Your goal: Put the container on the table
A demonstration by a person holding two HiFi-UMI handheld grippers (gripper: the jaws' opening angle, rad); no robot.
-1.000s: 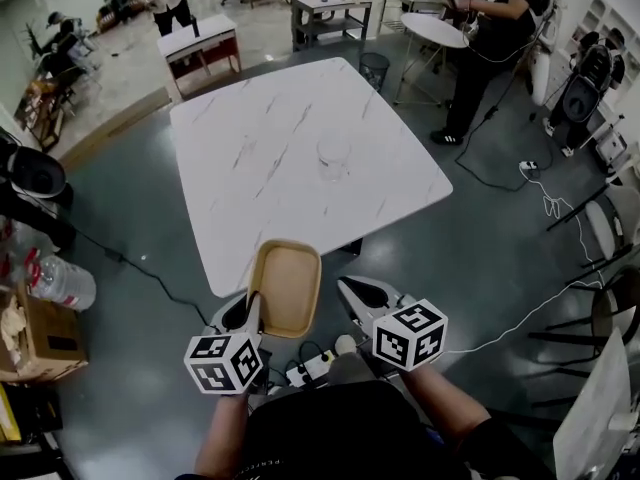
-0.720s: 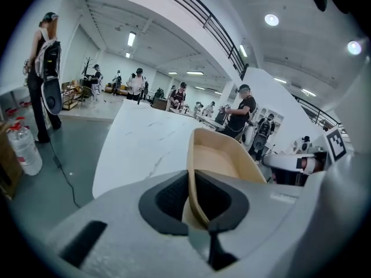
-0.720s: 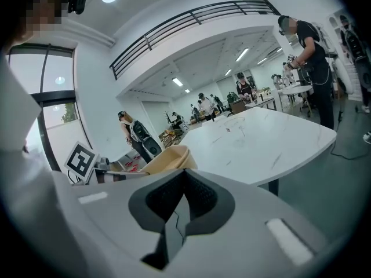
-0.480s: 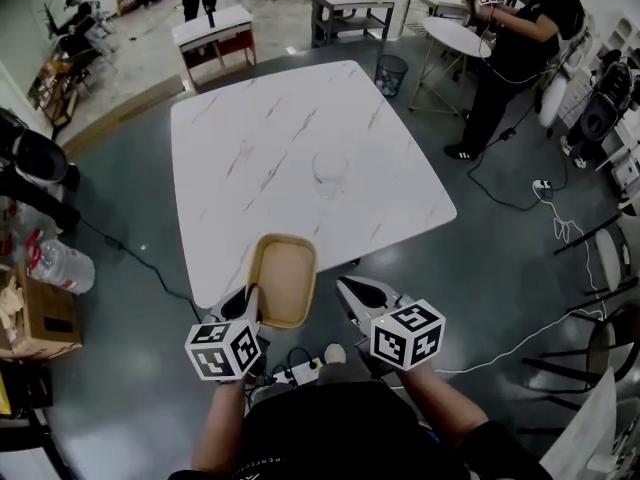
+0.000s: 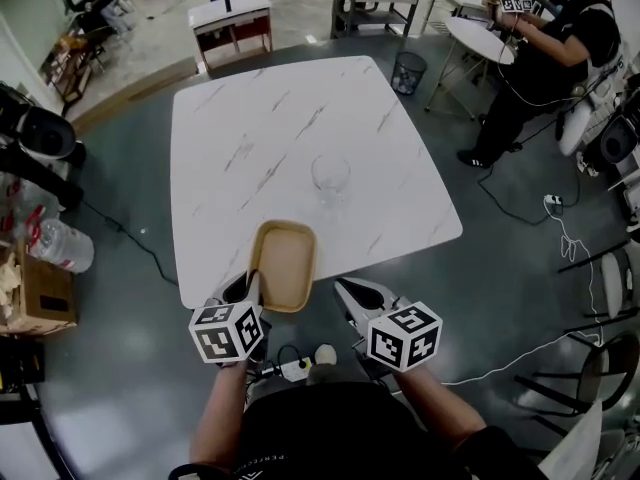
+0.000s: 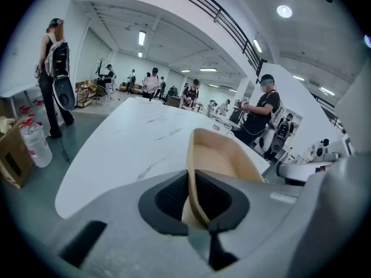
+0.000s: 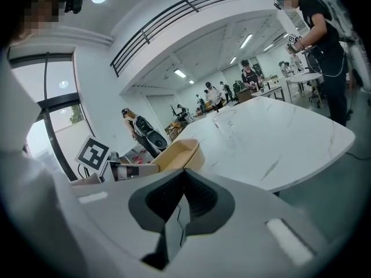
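Observation:
A tan oblong container [image 5: 285, 265] hangs over the near edge of the white marble table [image 5: 290, 148], its far half above the tabletop. My left gripper [image 5: 252, 290] is shut on the container's near-left rim; in the left gripper view the rim [image 6: 194, 178] runs straight between the jaws. My right gripper [image 5: 347, 296] hovers just right of the container, off the table's edge, shut on nothing. In the right gripper view the container [image 7: 177, 153] shows to the left, with the table [image 7: 272, 138] ahead.
A clear glass [image 5: 330, 174] stands on the table's middle, beyond the container. A power strip [image 5: 295, 368] and cables lie on the floor below me. A cardboard box [image 5: 40, 288] and a plastic bottle [image 5: 60, 248] sit at the left. A person [image 5: 545, 58] stands at the far right.
The container and both grippers have moved forward toward the table; the container's far end now overlaps the tabletop instead of hanging short of the edge.

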